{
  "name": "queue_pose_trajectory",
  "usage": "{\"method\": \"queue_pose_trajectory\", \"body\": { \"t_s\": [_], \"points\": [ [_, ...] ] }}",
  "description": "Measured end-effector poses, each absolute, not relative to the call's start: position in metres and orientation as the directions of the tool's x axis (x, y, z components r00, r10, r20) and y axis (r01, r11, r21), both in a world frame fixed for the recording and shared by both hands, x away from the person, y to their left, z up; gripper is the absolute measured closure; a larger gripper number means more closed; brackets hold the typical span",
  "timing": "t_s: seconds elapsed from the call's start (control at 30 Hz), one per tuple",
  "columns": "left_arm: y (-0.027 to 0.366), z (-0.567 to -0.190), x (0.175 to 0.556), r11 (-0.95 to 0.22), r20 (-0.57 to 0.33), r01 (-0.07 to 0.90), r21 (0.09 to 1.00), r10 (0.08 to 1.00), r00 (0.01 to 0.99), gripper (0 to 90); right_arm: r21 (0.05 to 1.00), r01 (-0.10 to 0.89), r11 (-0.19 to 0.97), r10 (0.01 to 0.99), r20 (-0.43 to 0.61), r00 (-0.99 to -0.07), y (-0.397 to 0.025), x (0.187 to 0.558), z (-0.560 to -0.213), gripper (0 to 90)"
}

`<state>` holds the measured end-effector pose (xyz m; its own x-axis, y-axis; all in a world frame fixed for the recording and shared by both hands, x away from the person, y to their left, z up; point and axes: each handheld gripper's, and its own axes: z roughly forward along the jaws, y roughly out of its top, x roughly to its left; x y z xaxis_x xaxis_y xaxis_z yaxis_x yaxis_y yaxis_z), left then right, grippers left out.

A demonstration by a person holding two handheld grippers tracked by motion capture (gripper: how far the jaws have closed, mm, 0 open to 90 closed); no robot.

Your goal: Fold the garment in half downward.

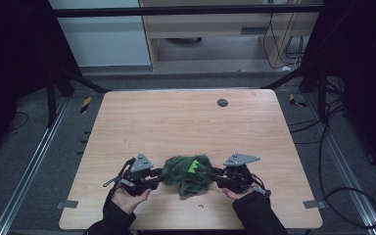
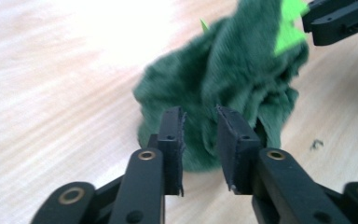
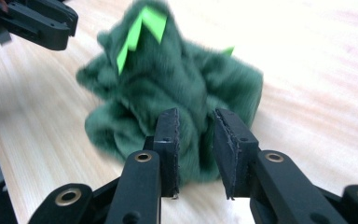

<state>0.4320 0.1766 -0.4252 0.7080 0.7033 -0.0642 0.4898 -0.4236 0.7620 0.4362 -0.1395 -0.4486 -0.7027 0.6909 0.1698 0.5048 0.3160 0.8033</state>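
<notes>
Left gripper (image 2: 200,123) and right gripper (image 3: 196,126): jaws partly apart, each straddling a fold of the crumpled green cloth (image 1: 190,174) near the table's (image 1: 186,117) front edge. Risk: shallow bites, so fabric may slip out, or one side drags the bundle.

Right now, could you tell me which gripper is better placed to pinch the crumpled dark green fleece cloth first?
Probably neither: it is nearly even. The left gripper and the right gripper each flank the crumpled dark green fleece cloth, jaws parted around a fold. The cloth's bright green tag sits nearer the right.
</notes>
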Motion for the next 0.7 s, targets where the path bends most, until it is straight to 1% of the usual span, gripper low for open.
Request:
{"method": "queue_pose_trajectory", "body": {
  "t_s": [0.17, 0.23, 0.3, 0.43, 0.53, 0.57, 0.6, 0.63, 0.7],
  "points": [
    [0.175, -0.415, 0.443, -0.397, -0.076, 0.490, 0.776, 0.713, 0.697, 76.4, 0.825, 0.483, 0.293, 0.684, 0.171, -0.709, -0.134, 0.443, -0.439, 69.9],
    [0.171, -0.412, 0.445, -0.397, -0.080, 0.486, 0.778, 0.706, 0.703, 76.3, 0.826, 0.478, 0.298, 0.676, 0.171, -0.717, -0.129, 0.445, -0.438, 69.1],
    [0.165, -0.410, 0.445, -0.410, -0.074, 0.478, 0.777, 0.694, 0.716, 74.5, 0.827, 0.473, 0.305, 0.669, 0.167, -0.724, -0.124, 0.448, -0.438, 68.9],
    [0.152, -0.411, 0.449, -0.436, -0.067, 0.480, 0.761, 0.683, 0.727, 68.0, 0.821, 0.476, 0.315, 0.660, 0.171, -0.732, -0.117, 0.452, -0.441, 69.2],
    [0.145, -0.417, 0.457, -0.453, -0.068, 0.487, 0.747, 0.677, 0.733, 65.6, 0.815, 0.482, 0.321, 0.663, 0.170, -0.729, -0.115, 0.455, -0.444, 72.6],
    [0.143, -0.420, 0.460, -0.454, -0.077, 0.495, 0.741, 0.674, 0.735, 65.6, 0.810, 0.489, 0.324, 0.660, 0.177, -0.730, -0.115, 0.456, -0.446, 75.5],
    [0.142, -0.424, 0.463, -0.453, -0.091, 0.504, 0.735, 0.670, 0.736, 65.6, 0.810, 0.489, 0.324, 0.660, 0.177, -0.730, -0.115, 0.456, -0.446, 75.5],
    [0.140, -0.428, 0.466, -0.457, -0.102, 0.513, 0.726, 0.667, 0.738, 67.0, 0.802, 0.498, 0.330, 0.663, 0.179, -0.727, -0.116, 0.457, -0.448, 78.6],
    [0.138, -0.435, 0.469, -0.468, -0.113, 0.528, 0.709, 0.664, 0.739, 68.8, 0.799, 0.502, 0.330, 0.664, 0.182, -0.726, -0.116, 0.458, -0.448, 80.3]
  ]
}}
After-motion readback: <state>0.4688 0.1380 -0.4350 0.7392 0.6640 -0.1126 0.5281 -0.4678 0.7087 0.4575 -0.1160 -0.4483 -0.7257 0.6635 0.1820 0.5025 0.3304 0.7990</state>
